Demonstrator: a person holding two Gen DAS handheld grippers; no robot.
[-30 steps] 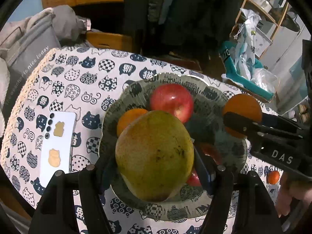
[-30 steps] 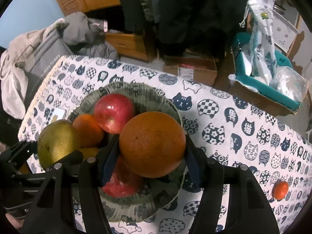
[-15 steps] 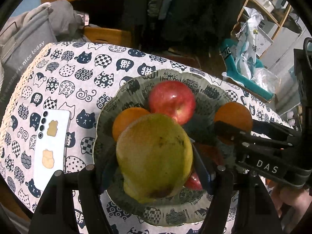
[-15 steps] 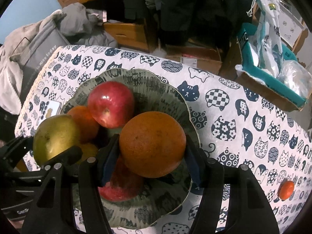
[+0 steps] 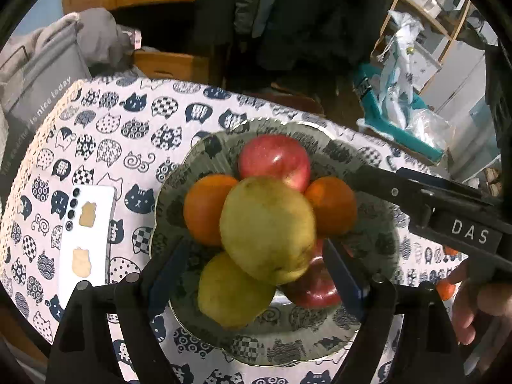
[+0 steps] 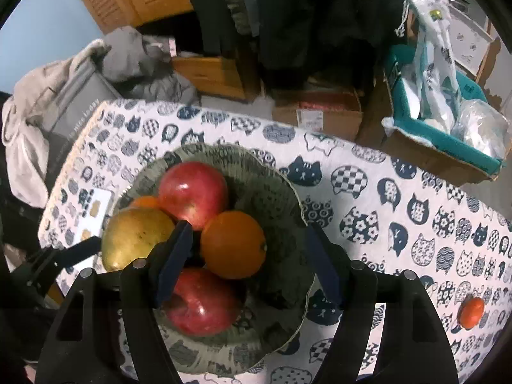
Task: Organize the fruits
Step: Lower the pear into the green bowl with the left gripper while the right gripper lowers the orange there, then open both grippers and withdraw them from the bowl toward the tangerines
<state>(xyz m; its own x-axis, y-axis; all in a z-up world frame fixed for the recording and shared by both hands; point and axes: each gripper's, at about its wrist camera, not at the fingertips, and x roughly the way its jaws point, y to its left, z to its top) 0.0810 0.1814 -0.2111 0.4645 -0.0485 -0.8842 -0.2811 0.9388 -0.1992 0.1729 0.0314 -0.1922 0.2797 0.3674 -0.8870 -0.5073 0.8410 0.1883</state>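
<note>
**Both grippers spread wide over the loaded fruit bowl**

My left gripper [image 5: 252, 272] hangs above the patterned bowl [image 5: 377, 313] with its fingers spread apart, pinching nothing. Between and just ahead of them sits the yellow-green mango [image 5: 267, 228], resting on top of the pile and clear of both blue pads [image 5: 344, 275]. Under and around it I see a second yellow-green fruit [image 5: 230, 291] at the near side, an orange [image 5: 203, 208] on the left, a red apple [image 5: 273, 161] at the far side, another orange [image 5: 332, 204] on the right, and a darker red apple [image 5: 315, 284] low on the near right.

My right gripper [image 6: 249, 262] is also open wide, holding nothing. The orange [image 6: 233, 244] it faces lies in the bowl [image 6: 288, 198], just beside my left pad [image 6: 174, 256] and well apart from the other pad. It rests against the far red apple [image 6: 192, 192] and above the near red apple [image 6: 201, 304]. The mango [image 6: 136, 236] sits to its left, with the tip of my left gripper [image 6: 67, 252] just beside it.

The bowl stands on a tablecloth [image 6: 400, 208] printed with cat faces. A white phone [image 5: 86, 236] lies flat left of the bowl, apart from it. One small tangerine [image 6: 470, 312] lies alone on the cloth, well apart, to the bowl's right.
</note>
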